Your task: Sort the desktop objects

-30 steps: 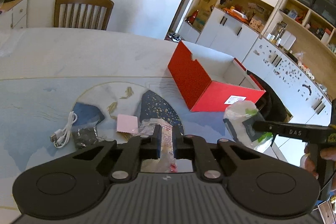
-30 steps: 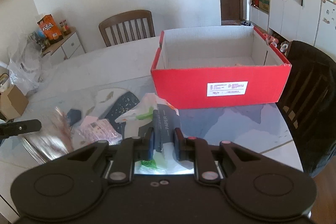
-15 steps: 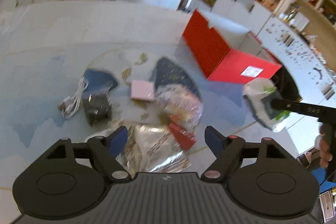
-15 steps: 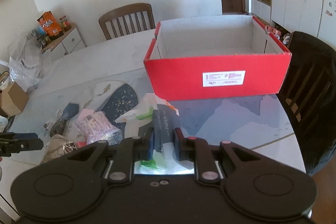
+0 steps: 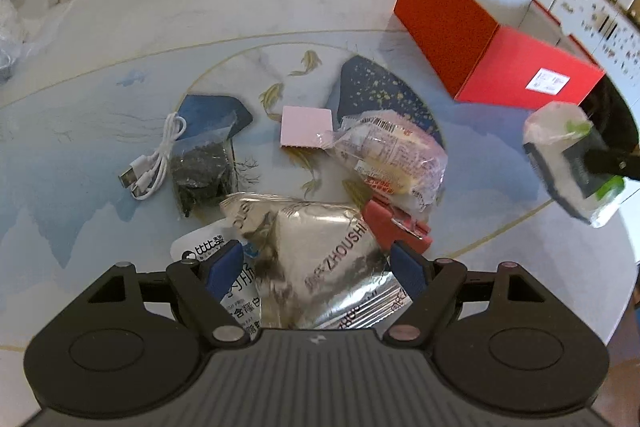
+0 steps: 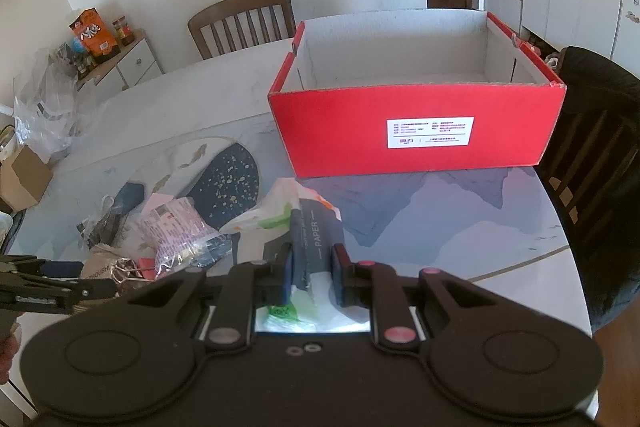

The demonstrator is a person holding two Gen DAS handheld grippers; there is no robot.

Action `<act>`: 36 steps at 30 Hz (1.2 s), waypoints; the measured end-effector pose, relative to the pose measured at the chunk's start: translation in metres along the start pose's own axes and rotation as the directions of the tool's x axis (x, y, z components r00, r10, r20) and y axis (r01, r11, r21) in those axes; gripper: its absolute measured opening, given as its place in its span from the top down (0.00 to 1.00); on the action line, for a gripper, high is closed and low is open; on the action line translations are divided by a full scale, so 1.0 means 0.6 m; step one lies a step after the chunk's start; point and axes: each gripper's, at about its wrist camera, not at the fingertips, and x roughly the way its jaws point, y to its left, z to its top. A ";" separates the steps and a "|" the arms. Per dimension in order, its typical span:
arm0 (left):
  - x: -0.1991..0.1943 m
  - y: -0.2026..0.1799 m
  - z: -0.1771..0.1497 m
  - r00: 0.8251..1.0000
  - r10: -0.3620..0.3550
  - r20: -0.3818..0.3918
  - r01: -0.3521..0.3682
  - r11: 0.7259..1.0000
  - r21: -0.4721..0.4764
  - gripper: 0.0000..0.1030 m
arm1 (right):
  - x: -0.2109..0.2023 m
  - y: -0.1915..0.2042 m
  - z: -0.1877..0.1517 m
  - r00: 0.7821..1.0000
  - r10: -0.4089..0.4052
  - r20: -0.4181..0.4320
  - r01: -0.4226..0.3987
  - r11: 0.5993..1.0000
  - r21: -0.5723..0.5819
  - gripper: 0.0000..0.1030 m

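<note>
Barely started: open red cardboard box [image 6: 416, 131] looks empty, right gripper [image 6: 312, 273] fingers clamp a plastic-wrapped paper pack [image 6: 308, 227] held short of it, left gripper [image 5: 316, 263] fingers spread wide over crinkled silver foil pouch [image 5: 316, 251], other clutter unsorted on surface [image 5: 100, 155]

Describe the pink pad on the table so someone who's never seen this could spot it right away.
Start at the red box on the round table, then look left to the clutter on the painted fish design. The pink pad lies flat there, beside a clear snack bag. It is the only plain, square, pale pink thing.
</note>
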 end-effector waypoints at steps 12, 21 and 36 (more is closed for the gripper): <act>-0.005 -0.006 -0.003 0.999 0.029 0.036 -0.030 0.999 0.025 0.54 | 0.007 -0.025 -0.002 1.000 -0.010 -0.017 0.010 1.000 0.010 0.81; -0.046 0.011 0.000 0.994 -0.007 0.106 0.014 0.998 -0.060 0.57 | -0.001 -0.043 0.015 1.000 0.009 -0.001 -0.009 1.000 0.000 0.81; -0.095 -0.067 0.065 0.969 -0.115 0.221 0.132 0.989 -0.067 0.57 | -0.035 -0.093 0.080 0.998 0.031 0.062 -0.030 0.999 -0.016 0.81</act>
